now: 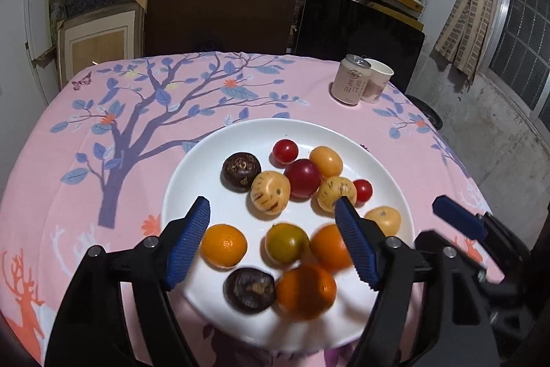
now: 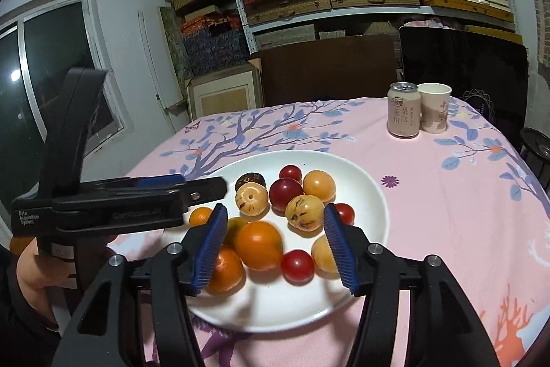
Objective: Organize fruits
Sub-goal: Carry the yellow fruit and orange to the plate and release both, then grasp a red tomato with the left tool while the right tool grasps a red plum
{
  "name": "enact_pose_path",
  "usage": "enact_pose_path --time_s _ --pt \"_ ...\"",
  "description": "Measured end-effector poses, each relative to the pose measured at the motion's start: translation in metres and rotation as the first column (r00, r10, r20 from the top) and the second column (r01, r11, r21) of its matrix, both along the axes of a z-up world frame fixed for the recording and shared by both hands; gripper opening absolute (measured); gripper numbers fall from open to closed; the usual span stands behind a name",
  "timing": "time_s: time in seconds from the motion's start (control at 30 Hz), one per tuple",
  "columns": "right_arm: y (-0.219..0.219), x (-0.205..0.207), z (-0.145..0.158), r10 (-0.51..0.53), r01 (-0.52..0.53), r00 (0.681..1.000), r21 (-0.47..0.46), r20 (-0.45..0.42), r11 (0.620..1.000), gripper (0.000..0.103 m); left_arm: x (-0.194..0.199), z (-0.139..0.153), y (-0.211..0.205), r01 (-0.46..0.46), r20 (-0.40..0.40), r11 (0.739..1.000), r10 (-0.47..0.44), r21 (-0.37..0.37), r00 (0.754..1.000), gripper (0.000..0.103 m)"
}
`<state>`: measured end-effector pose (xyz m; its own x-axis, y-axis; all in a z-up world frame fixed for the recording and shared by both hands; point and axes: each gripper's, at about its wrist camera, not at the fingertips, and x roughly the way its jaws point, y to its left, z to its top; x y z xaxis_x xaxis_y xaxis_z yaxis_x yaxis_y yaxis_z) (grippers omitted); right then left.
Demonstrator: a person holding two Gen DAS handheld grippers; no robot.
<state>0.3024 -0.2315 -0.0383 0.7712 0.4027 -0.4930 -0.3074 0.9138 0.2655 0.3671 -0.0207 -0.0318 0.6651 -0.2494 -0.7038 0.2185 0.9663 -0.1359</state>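
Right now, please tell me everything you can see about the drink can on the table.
The drink can is a short pale pink can that looks like metal, with a silver top and dark printed characters down its side. It stands upright on the pink tablecloth, far from the white plate, near the table's back edge. A paper cup stands close beside it; whether they touch is unclear. Whether it is opened cannot be seen.

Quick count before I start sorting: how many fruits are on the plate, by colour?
Orange fruits: 4 (one greenish)
Yellow fruits: 4 (two streaked)
Red fruits: 4 (one larger and darker)
Dark brown fruits: 2
Total: 14
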Motion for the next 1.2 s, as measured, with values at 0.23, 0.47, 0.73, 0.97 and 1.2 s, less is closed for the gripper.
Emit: enact_pose_path --time_s 0.23,0.47,0.73,0.97,1.2 --pt "-0.028 -0.070 0.000 -0.009 0.010 0.999 0.023 -0.048 1.000 0.059 -0.103 -0.005 0.008 0.116 -0.009 0.992 -0.115 0.049 0.993 0.073" --pt "-0.045 -0.146 -0.025 0.019 -0.014 0.996 0.049 -0.085 0.999 0.060 -0.225 -0.031 -0.012 0.248 0.009 0.956 -0.253 0.156 0.968 0.073" --pt "-0.052 -0.185 -0.049 0.013 -0.005 0.993 0.071 -0.118 0.997 0.060 -0.255 -0.054 -0.020 0.215 0.007 0.966 -0.218 0.142 0.976 0.073" --pt "-0.054 -0.189 -0.056 0.006 0.003 0.992 0.073 -0.128 0.997 0.060 -0.231 -0.072 0.012 0.047 -0.062 0.989 -0.039 0.140 0.997 0.071" --pt "-0.058 -0.187 -0.056 0.022 -0.008 0.991 0.101 -0.133 0.995 0.060 -0.217 -0.080 0.010 0.027 -0.111 0.981 -0.005 0.192 0.994 0.069"
